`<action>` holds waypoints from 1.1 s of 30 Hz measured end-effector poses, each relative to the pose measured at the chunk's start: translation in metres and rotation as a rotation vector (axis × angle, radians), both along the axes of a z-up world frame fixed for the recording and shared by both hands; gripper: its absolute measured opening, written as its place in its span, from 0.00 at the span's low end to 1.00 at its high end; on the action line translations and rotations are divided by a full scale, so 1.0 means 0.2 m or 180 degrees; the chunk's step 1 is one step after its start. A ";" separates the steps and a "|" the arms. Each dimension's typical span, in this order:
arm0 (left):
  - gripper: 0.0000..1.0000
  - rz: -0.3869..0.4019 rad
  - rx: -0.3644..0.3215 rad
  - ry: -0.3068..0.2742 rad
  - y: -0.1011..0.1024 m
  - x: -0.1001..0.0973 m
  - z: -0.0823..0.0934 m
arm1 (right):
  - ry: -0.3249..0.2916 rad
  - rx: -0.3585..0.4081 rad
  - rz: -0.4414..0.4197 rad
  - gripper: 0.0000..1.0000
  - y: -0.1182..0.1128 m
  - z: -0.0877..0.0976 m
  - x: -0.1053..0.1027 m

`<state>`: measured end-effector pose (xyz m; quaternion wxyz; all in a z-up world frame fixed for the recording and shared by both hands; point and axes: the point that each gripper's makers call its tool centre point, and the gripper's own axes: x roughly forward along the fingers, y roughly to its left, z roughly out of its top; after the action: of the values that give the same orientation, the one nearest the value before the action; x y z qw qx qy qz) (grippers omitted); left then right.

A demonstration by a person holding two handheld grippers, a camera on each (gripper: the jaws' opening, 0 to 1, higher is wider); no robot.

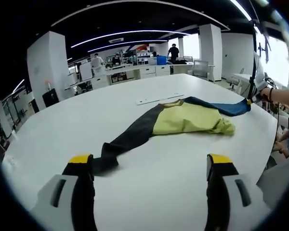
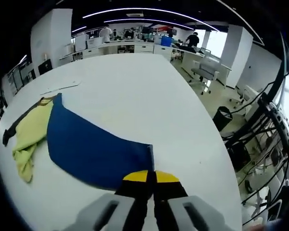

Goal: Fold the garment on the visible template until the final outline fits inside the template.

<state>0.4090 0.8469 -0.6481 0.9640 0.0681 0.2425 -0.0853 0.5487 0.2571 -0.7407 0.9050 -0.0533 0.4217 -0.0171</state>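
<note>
Soft tricolour garment; right gripper fingers pinch its blue sleeve, left gripper fingers apart.

text: none legible | labels: none | brands: none | numbers: none | signs: none

The garment lies on the desk ahead of my left fingers, one end touching them; my right fingers close on its other end.
</note>
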 end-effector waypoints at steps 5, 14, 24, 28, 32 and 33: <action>0.95 -0.0005 0.0006 0.0012 0.00 0.00 -0.01 | 0.0040 -0.0071 -0.0046 0.00 -0.07 0.00 0.00; 0.99 0.0043 0.0020 0.0017 0.02 -0.01 0.00 | 0.0056 -0.0063 -0.0124 0.00 -0.12 -0.02 0.00; 0.99 0.0027 0.0012 0.0053 0.02 -0.02 0.00 | 0.0062 -0.0018 0.0079 0.31 -0.04 0.00 0.01; 0.99 0.0011 -0.0021 0.0081 0.01 -0.03 -0.01 | -0.0047 0.0125 0.0350 0.50 0.09 0.04 0.04; 0.99 0.0006 -0.0046 0.0098 0.00 -0.04 -0.01 | -0.0101 0.0246 0.0665 0.66 0.25 0.09 0.06; 0.99 0.0006 -0.0048 0.0101 0.00 -0.04 -0.01 | -0.0090 0.0272 0.0751 0.68 0.28 0.09 0.06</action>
<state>0.4001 0.8467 -0.6493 0.9606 0.0593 0.2572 -0.0873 0.5611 0.3139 -0.7220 0.9080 -0.0636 0.4000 0.1067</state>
